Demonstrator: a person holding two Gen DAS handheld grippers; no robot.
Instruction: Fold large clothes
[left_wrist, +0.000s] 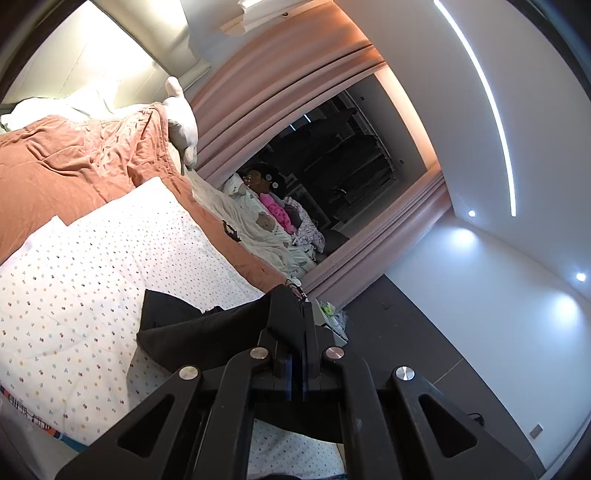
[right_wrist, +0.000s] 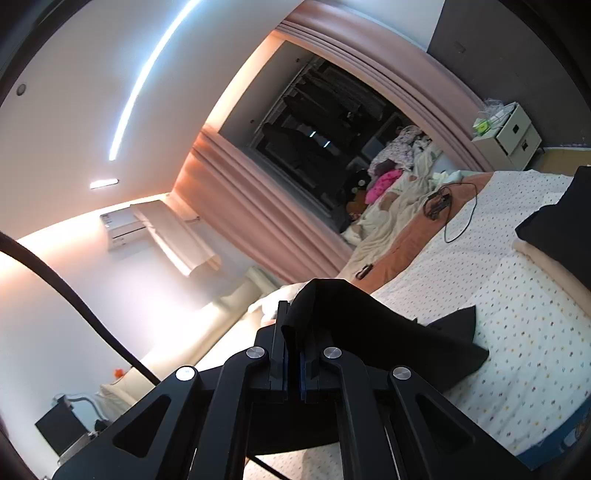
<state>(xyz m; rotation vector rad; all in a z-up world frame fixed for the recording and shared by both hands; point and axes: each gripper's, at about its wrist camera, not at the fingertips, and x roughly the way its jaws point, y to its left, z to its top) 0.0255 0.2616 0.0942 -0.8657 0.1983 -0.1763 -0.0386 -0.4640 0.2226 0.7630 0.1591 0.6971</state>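
Note:
A black garment (left_wrist: 207, 332) hangs lifted above a bed with a dotted white sheet (left_wrist: 110, 266). My left gripper (left_wrist: 301, 314) is shut on one edge of the cloth, which drapes down to the left from its closed fingers. In the right wrist view, my right gripper (right_wrist: 295, 325) is shut on another edge of the same black garment (right_wrist: 388, 332), and the cloth trails down to the right onto the dotted white sheet (right_wrist: 498, 314). A second patch of black cloth (right_wrist: 565, 221) shows at the right edge.
A rust-orange duvet (left_wrist: 74, 155) and pillows lie at the bed's head. Cream bedding, soft toys and a pink item (left_wrist: 275, 210) pile along the far side by pink curtains (left_wrist: 295, 96). A black cable and small device (right_wrist: 439, 201) rest on the bed; a white drawer unit (right_wrist: 513, 133) stands beyond.

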